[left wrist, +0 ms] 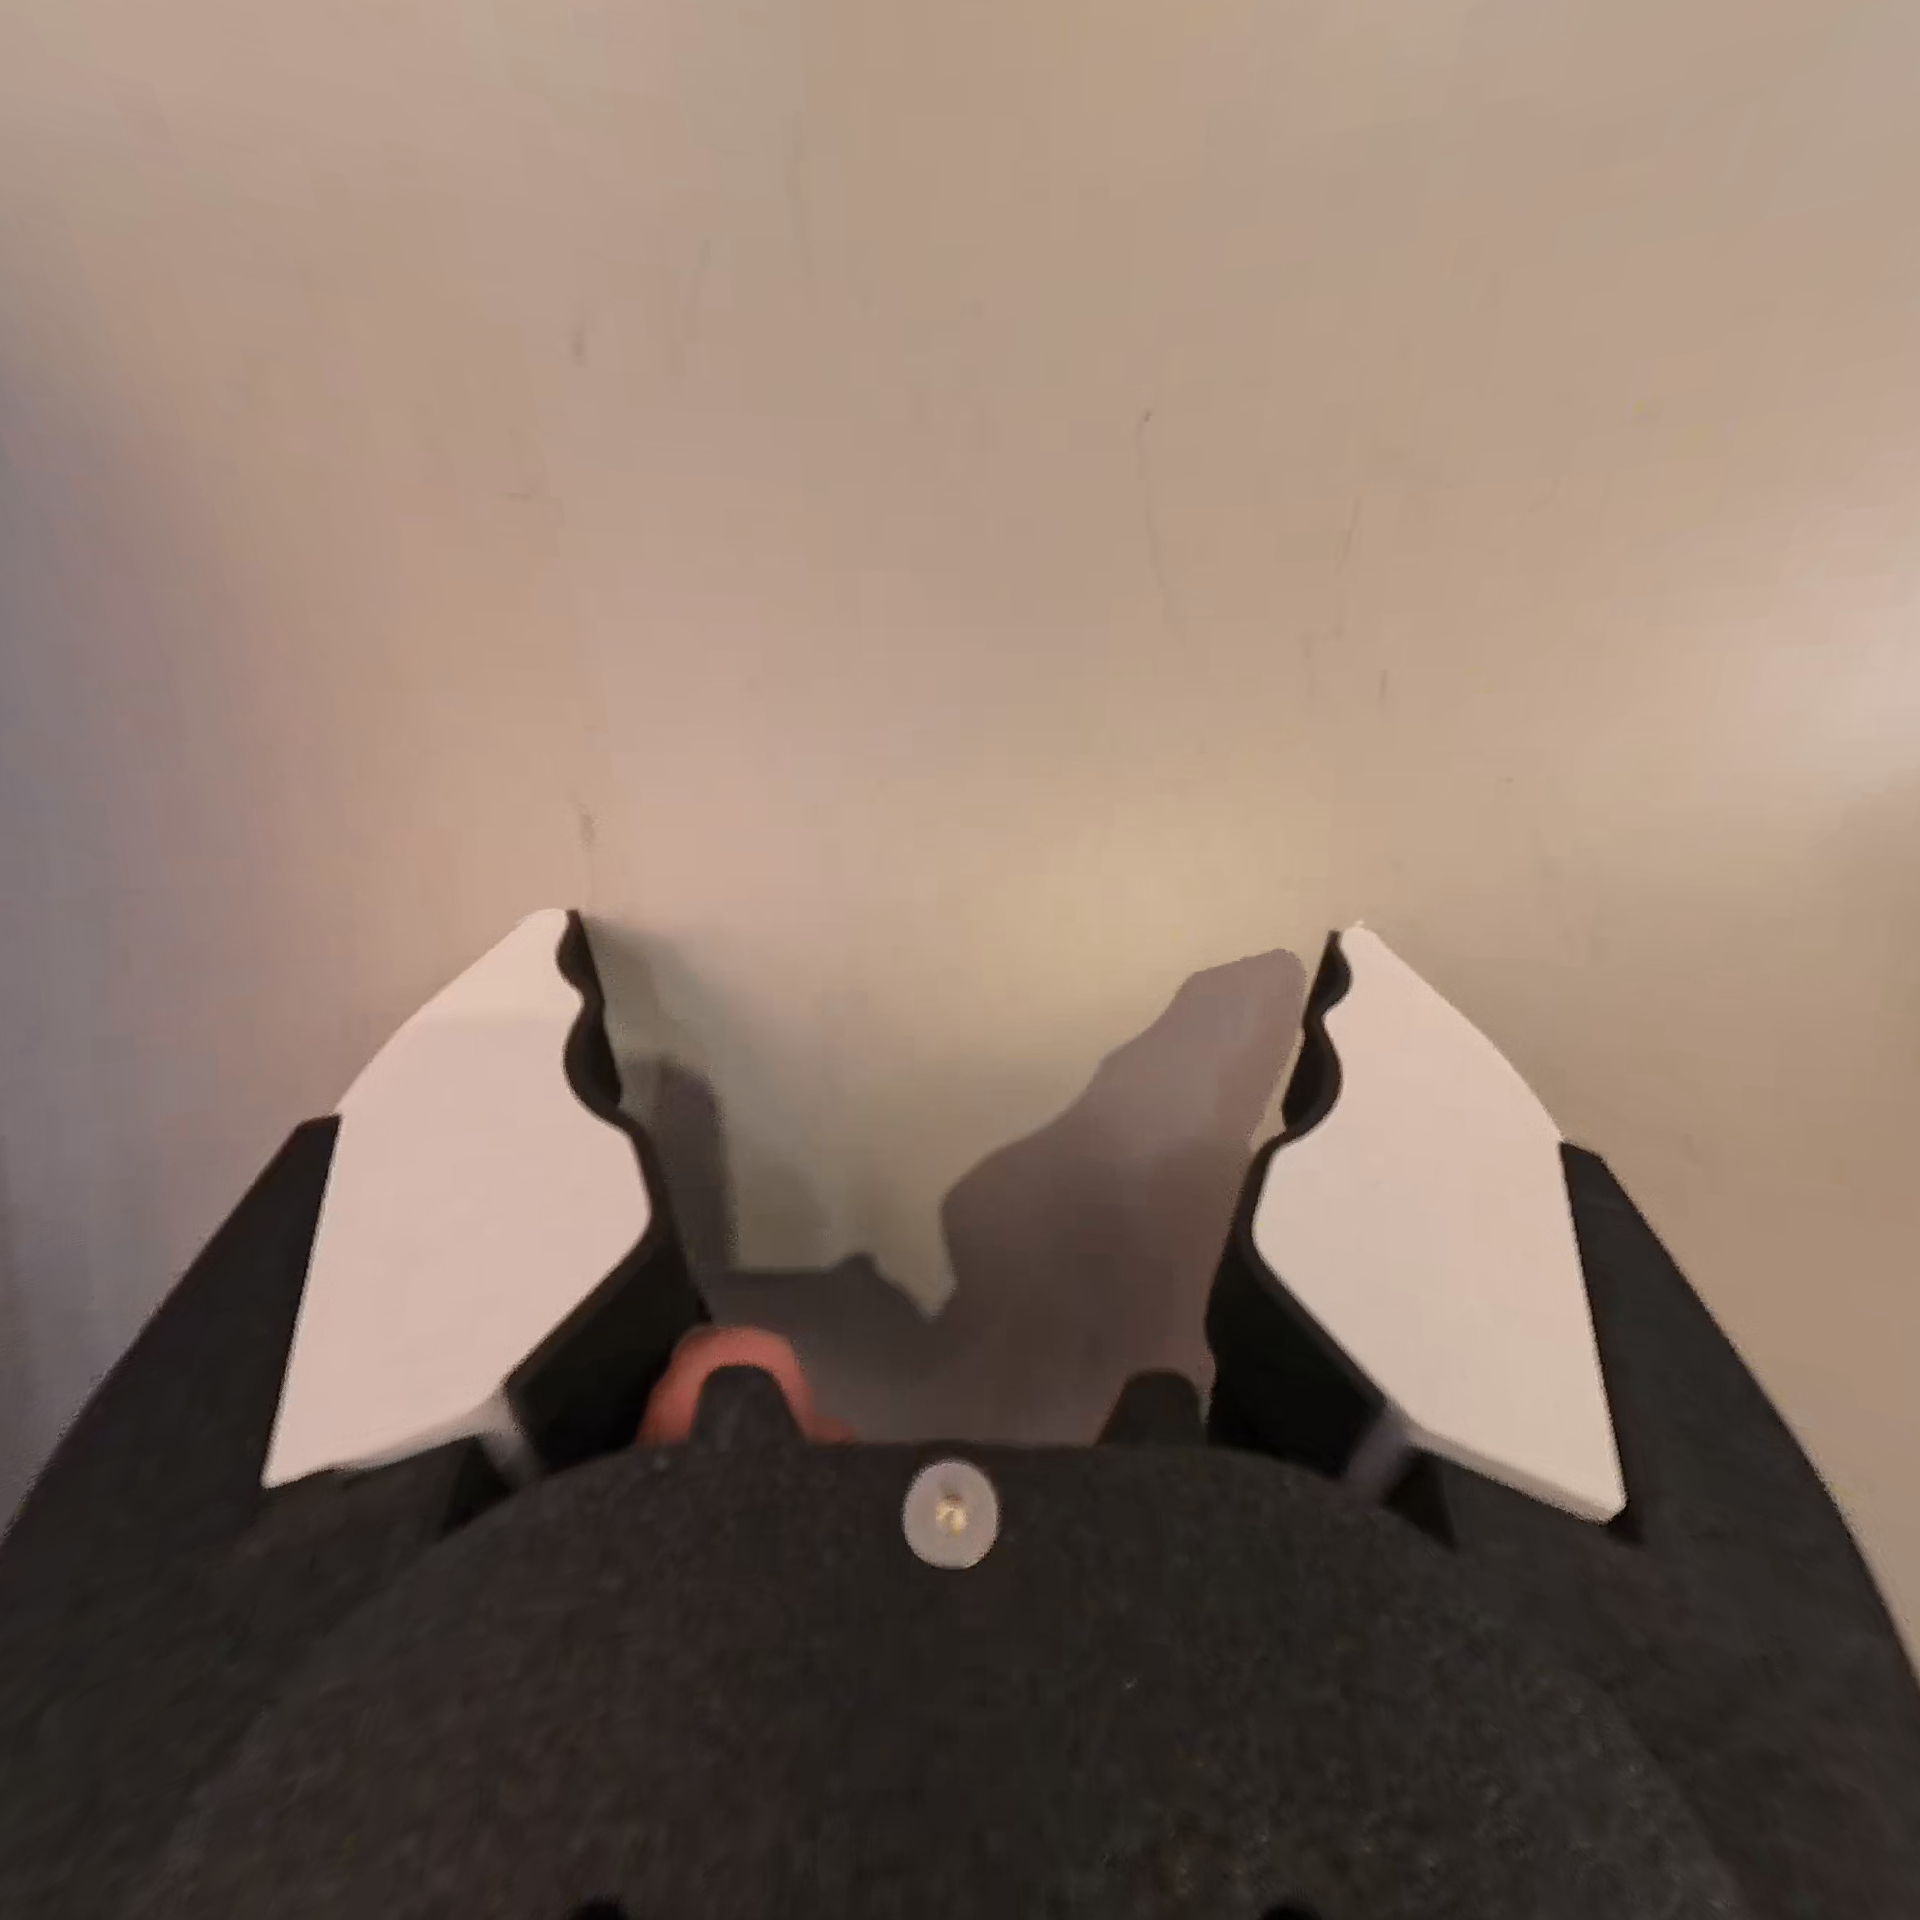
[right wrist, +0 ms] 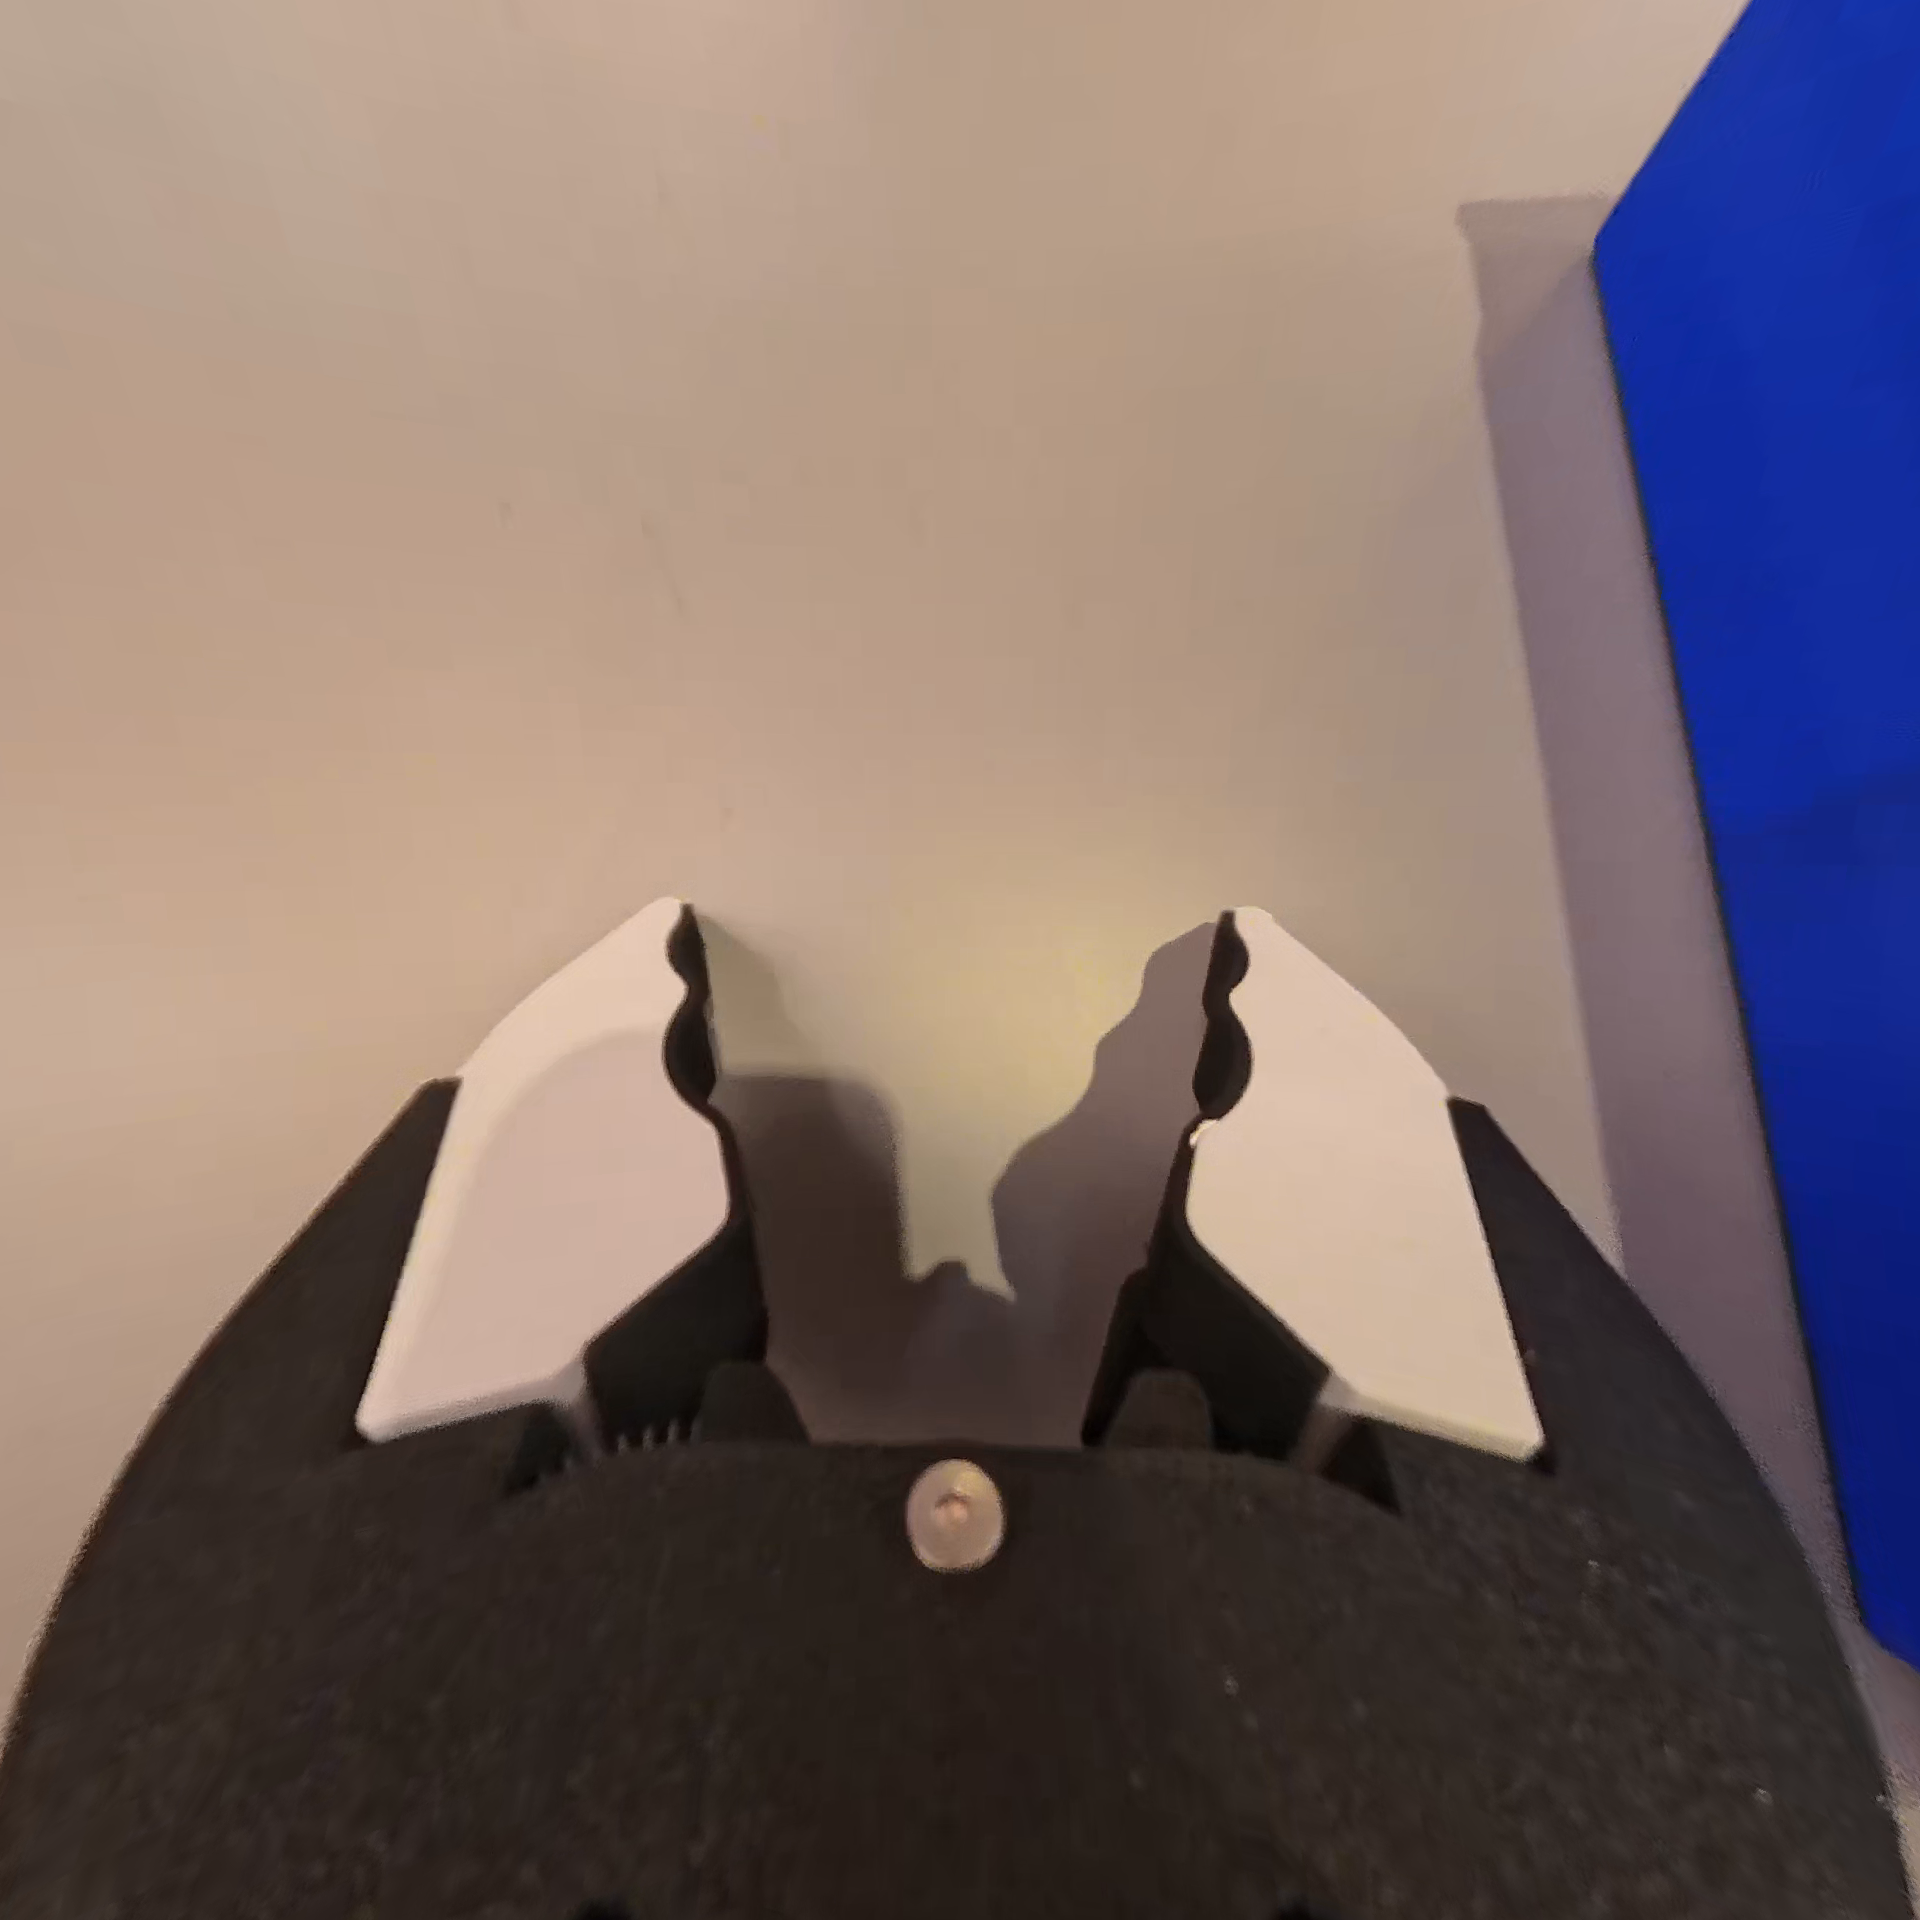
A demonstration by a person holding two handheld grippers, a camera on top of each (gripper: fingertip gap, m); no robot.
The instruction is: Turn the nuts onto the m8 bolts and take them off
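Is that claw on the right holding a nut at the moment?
No. The right gripper stands open, with only bare beige table between its fingertips.

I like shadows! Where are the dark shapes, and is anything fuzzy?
Left wrist view: grey shadows fall on the pale surface between the open fingers. Right wrist view: similar shadows, and the blue panel looks slightly blurred.

Blue panel (right wrist: 1787,727): cut off by the right and top picture edges, so its full outline and kind cannot be told; its lower end, below and right of the right gripper (right wrist: 958,920), is blurred. Pinkish piece (left wrist: 727,1387): mostly hidden behind the left gripper (left wrist: 961,925) body; kind undetermined.
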